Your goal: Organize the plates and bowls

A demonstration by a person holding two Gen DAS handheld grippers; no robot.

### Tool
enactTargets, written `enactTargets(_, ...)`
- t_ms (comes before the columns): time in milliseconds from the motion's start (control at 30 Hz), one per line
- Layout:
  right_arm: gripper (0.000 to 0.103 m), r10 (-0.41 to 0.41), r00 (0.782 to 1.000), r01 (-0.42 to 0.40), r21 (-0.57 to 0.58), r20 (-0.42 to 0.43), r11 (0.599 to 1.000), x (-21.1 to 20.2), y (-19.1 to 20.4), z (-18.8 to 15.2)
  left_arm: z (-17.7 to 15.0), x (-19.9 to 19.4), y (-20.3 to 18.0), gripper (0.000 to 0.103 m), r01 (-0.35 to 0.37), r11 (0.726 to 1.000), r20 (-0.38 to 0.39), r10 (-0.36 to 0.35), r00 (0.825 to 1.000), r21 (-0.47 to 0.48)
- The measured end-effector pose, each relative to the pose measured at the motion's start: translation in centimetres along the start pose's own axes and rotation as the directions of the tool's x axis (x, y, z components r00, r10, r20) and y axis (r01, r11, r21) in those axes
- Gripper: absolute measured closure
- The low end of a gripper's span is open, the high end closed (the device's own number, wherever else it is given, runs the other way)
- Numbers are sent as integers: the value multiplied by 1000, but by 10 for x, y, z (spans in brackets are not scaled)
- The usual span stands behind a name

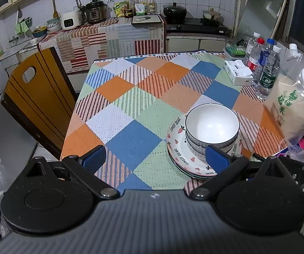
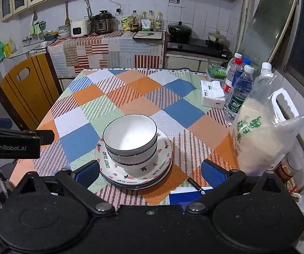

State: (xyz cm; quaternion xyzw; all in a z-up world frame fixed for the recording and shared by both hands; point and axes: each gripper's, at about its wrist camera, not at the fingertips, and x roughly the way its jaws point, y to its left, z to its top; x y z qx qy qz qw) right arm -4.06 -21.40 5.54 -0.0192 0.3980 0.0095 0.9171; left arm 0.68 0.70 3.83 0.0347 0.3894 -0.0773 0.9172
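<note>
Since the bowls [image 2: 130,141] are already nested on the stacked plates [image 2: 134,169] to save table [image 1: 143,97] space, both tongs, left tongs [image 1: 155,158] and right tongs [image 2: 151,171], just hang spread wide, holding nothing.

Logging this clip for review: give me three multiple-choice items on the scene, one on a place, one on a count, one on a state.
1. Where do the nested bowls sit?
A. on the stacked plates
B. on the chair
C. beside the tissue pack

2. How many bowls are nested?
A. one
B. two
C. four

3. How is the right gripper?
A. shut on a bowl
B. shut on a plate
C. open, holding nothing

Answers: 1 A, the bowls rest in the top plate; 2 B, two dark rims show; 3 C, its blue fingers stand wide apart, as do the left gripper's.
</note>
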Motion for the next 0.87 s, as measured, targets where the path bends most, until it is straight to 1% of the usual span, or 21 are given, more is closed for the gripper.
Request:
enactTargets(367, 0, -9, 1000, 9, 2, 8, 1000, -1, -1, -2, -3, 1, 1, 1, -5, 1000, -9, 5, 1000, 17)
enactTargets(533, 0, -24, 1000, 24, 6, -2, 1000, 3, -2, -3, -3, 0, 0, 1, -9, 1000, -8, 9, 1000, 25)
enactTargets(600, 0, -34, 999, 34, 9, -6, 999, 5, -3, -3, -3, -2, -1, 1, -3, 999, 8, 2, 1000, 35)
enactTargets(700, 0, -34, 999, 34, 19, -16, 999, 8, -4, -5, -1, -1, -4, 1, 0, 998, 0, 0, 1000, 56)
enactTargets(867, 0, -32, 999, 32, 17, -27, 999, 12, -3, -6, 1, -1, -5, 1, 12, 998, -3, -12, 1000, 60)
